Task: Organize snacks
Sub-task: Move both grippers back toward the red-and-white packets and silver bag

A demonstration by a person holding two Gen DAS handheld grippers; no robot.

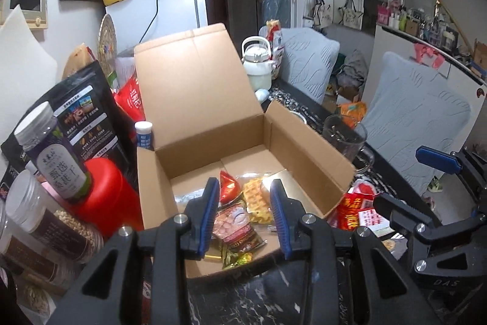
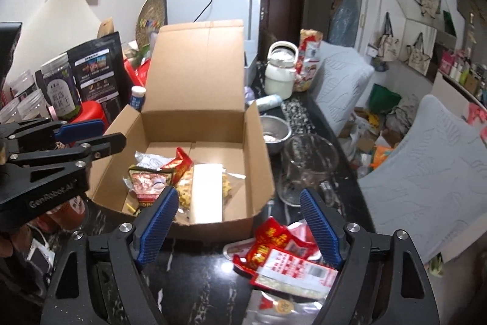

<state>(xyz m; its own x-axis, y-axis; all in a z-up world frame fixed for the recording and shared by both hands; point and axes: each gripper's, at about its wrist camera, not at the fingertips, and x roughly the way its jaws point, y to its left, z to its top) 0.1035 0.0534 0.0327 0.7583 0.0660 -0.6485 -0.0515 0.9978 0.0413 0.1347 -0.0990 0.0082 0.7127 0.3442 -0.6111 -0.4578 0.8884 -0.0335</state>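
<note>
An open cardboard box (image 1: 307,139) (image 2: 258,154) sits on the dark marble table and holds several snack packets: a waffle pack (image 1: 257,198) (image 2: 185,191), a red packet (image 1: 226,185) (image 2: 179,165) and a pink-brown packet (image 1: 236,226) (image 2: 146,183). My left gripper (image 1: 245,188) is open and empty, hovering over the box's front edge above the packets. My right gripper (image 2: 239,200) is wide open and empty, just in front of the box. Red snack packets (image 2: 283,258) (image 1: 354,209) lie on the table right of the box, under my right gripper's right finger.
Jars (image 1: 51,154), a red canister (image 1: 106,197) and a black bag (image 1: 82,118) crowd the left of the box. A glass mug (image 2: 307,166), a steel bowl (image 2: 274,133) and a white kettle (image 2: 280,72) stand to its right. Grey-covered chairs (image 2: 426,169) line the table's right edge.
</note>
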